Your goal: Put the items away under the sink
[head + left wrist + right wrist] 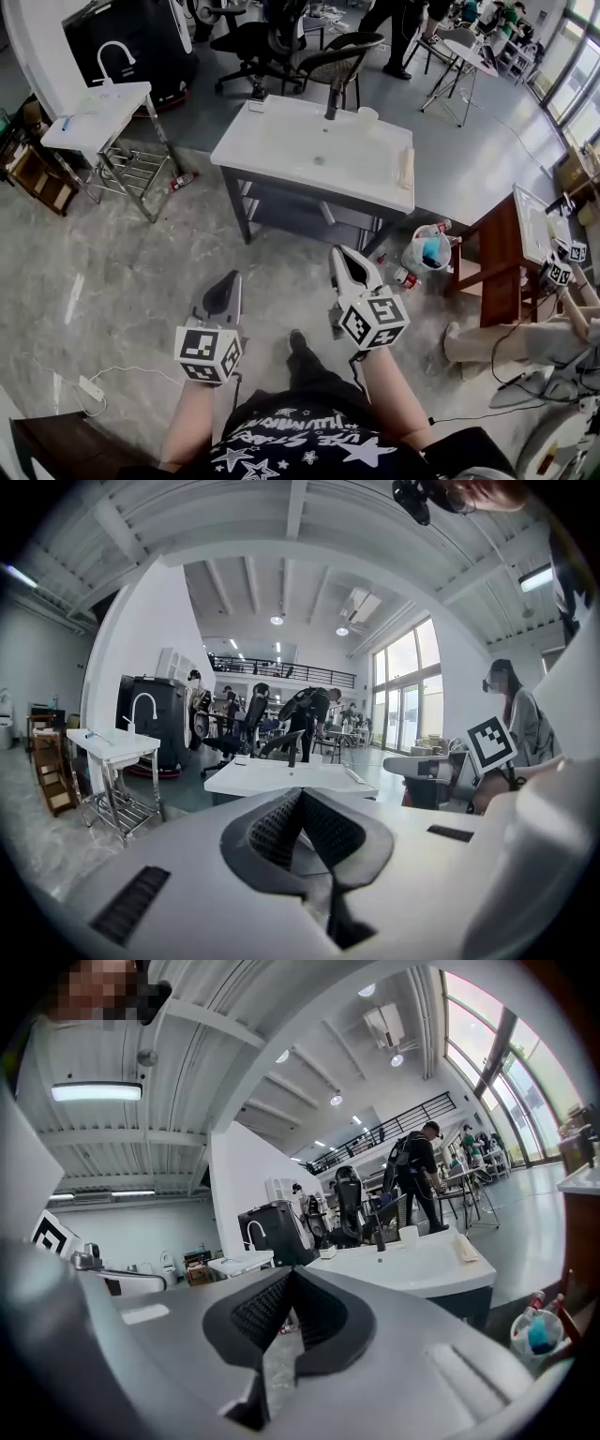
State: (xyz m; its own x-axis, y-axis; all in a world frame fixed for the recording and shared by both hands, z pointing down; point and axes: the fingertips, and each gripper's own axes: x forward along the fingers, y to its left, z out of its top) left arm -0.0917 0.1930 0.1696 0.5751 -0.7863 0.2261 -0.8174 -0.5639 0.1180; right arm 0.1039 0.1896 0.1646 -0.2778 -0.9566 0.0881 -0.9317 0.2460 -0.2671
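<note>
White bag [427,251] outside left claw [302,795] view.

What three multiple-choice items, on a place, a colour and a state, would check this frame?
1. Where does the pale bucket stand?
A. On the floor, right of the large sink.
B. On the sink top.
C. On the shelf under the sink.

2. What colour is the large sink's faucet?
A. White.
B. Black.
C. Red.

3. How do the jaws of the left gripper and the right gripper stand?
A. Both wide apart.
B. Left shut on a bottle.
C. Both together, nothing between.

Answers:
1 A: the head view shows it on the floor past the sink's right corner.
2 B: it stands dark against the white basin.
3 C: each gripper view shows the pads meeting, with nothing held.
</note>
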